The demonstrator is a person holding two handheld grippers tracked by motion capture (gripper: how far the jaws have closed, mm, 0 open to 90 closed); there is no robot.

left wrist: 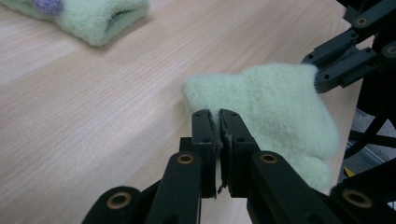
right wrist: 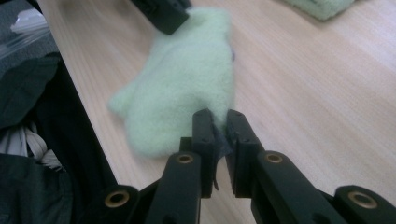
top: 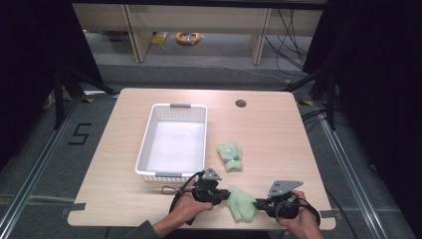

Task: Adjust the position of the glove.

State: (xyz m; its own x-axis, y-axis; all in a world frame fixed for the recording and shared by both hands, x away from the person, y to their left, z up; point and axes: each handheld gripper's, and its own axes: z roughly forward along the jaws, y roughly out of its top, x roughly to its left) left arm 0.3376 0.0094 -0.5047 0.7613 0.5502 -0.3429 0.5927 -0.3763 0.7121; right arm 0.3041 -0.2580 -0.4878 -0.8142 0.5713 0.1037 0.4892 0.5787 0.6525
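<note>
Lying near the front edge of the tabletop (top: 124, 149), in front of the white basket (top: 171, 144) and a little to its right, the plain green sock (top: 241, 203) is pinched at both ends. The left gripper (top: 226, 195) has its jaws closed on one edge, the right gripper (top: 258, 203) on the opposite one. A second green sock (top: 230, 156) rests just right of the basket.

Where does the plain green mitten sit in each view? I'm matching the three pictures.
High view: plain green mitten near the table's front edge, between both tools.
Left gripper view: centre right, pinched at its edge.
Right gripper view: centre, pinched at its edge.
Shared landmark: the second mitten.
</note>
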